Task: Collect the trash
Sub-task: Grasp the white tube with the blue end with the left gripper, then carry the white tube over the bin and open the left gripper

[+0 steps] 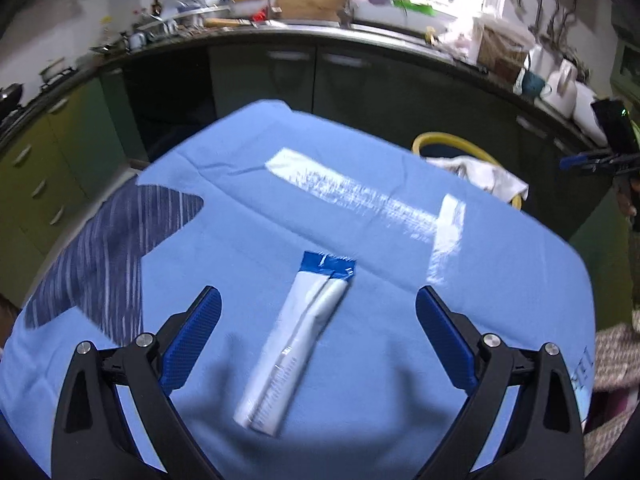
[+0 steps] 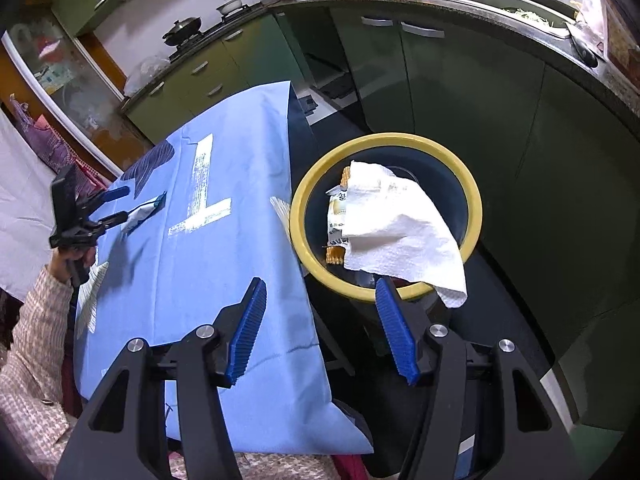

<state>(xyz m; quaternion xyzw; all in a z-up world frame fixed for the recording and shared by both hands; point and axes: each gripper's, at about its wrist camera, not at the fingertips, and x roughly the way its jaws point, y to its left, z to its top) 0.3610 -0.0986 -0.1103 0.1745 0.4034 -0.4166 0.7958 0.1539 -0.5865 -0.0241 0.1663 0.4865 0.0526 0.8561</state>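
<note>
A white plastic wrapper with a blue end lies flat on the light-blue cloth-covered table, between the spread fingers of the released left gripper. The right gripper gapes empty at the table's edge. Beyond, a yellow-rimmed dark bin holds a crumpled white paper towel.

Little is showing up legibly. A large white "T" is standing printed on the blue cloth covering the table. Fine print is running along the white tube and on the snack wrapper in the bin, but it is coming through too blurred to read.
</note>
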